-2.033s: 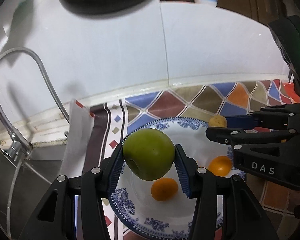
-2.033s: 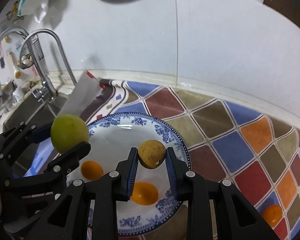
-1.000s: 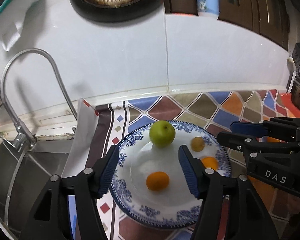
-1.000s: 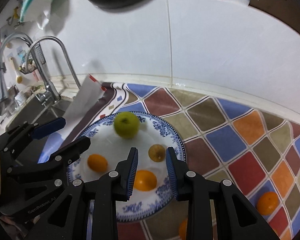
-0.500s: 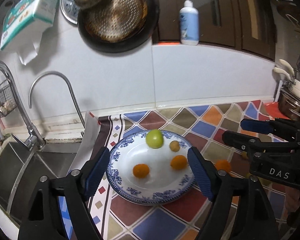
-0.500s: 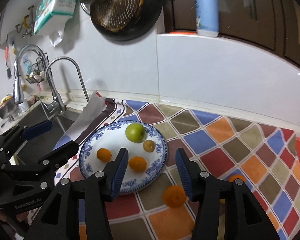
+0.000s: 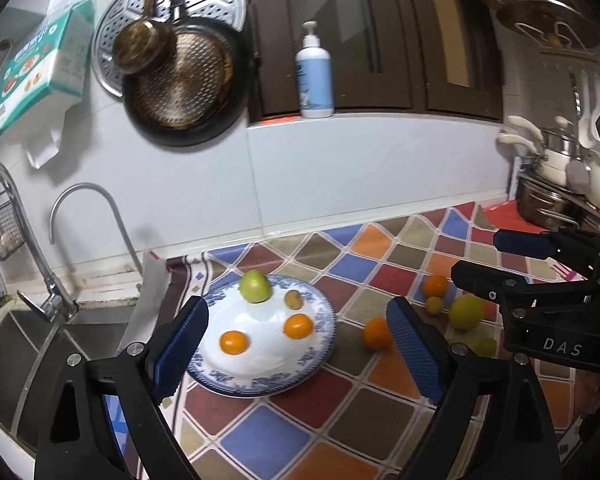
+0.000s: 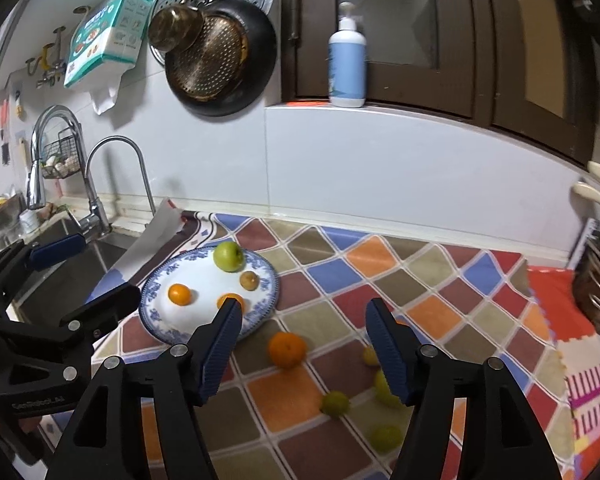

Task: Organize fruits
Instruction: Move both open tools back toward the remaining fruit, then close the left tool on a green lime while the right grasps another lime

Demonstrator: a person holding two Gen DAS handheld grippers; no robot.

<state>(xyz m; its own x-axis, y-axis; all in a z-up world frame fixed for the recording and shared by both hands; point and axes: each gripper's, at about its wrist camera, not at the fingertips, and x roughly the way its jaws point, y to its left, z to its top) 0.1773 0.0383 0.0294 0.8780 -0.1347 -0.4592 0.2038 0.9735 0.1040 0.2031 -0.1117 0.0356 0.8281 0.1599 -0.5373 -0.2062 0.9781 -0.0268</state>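
A blue-and-white plate [image 7: 324, 344] [image 8: 156, 312] lies on the chequered mat and holds a green apple [image 7: 254, 286] [image 8: 228, 256], a small brown fruit [image 7: 293, 299] [image 8: 249, 280] and two oranges [image 7: 233, 342] [image 7: 298, 326]. Loose on the mat to its right lie an orange [image 7: 376, 333] [image 8: 287, 349], another orange [image 7: 435, 285], and several green and yellow fruits [image 7: 466, 312] [image 8: 335, 403]. My left gripper [image 7: 296, 344] is open and empty, held back above the plate. My right gripper [image 8: 302, 344] is open and empty above the loose fruit.
A sink with taps [image 7: 84, 216] [image 8: 112, 168] lies left of the mat. A folded white sheet [image 7: 148, 292] leans by the plate. Pans [image 7: 180, 80] hang on the wall, a soap bottle [image 8: 346, 60] stands on the ledge, and pots [image 7: 556, 184] stand at the right.
Both grippers let go of their fruit onto the plate, the left the green apple and the right the small brown fruit, then opened wide and pulled back and up.
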